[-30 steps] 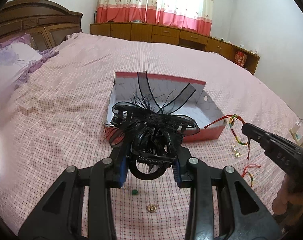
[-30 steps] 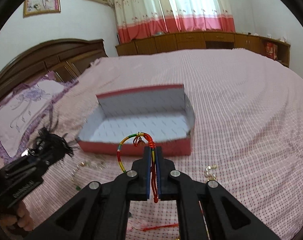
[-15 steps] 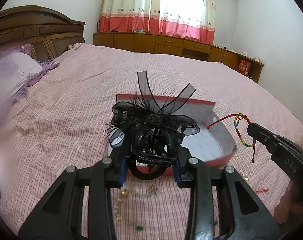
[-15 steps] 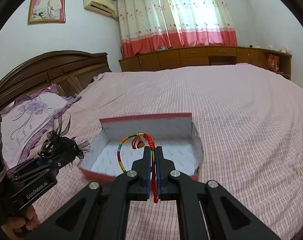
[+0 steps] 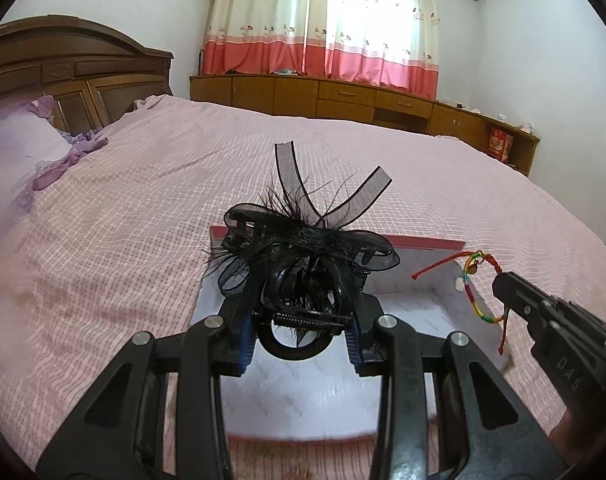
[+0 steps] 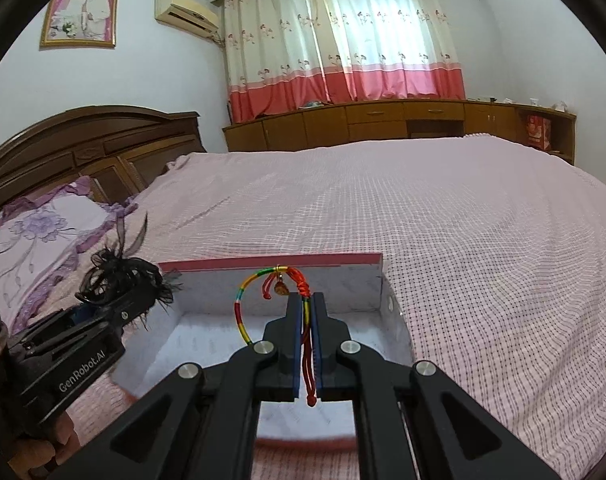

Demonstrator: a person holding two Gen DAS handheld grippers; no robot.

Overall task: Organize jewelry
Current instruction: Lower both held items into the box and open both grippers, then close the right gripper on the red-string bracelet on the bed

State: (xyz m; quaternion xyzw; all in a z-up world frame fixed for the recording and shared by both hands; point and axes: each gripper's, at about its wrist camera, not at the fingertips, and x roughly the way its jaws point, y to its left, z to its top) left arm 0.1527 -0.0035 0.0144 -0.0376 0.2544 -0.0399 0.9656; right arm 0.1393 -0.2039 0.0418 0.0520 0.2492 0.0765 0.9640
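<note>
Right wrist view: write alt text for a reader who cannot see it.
The right gripper pinches a rainbow string bracelet above an open red box on a pink bedspread. At left, the left gripper holds a black feathered hair clip.

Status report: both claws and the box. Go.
Left claw shut on black hair clip. Right claw shut on braided bracelet. Both over open box. Nothing blocking.
</note>
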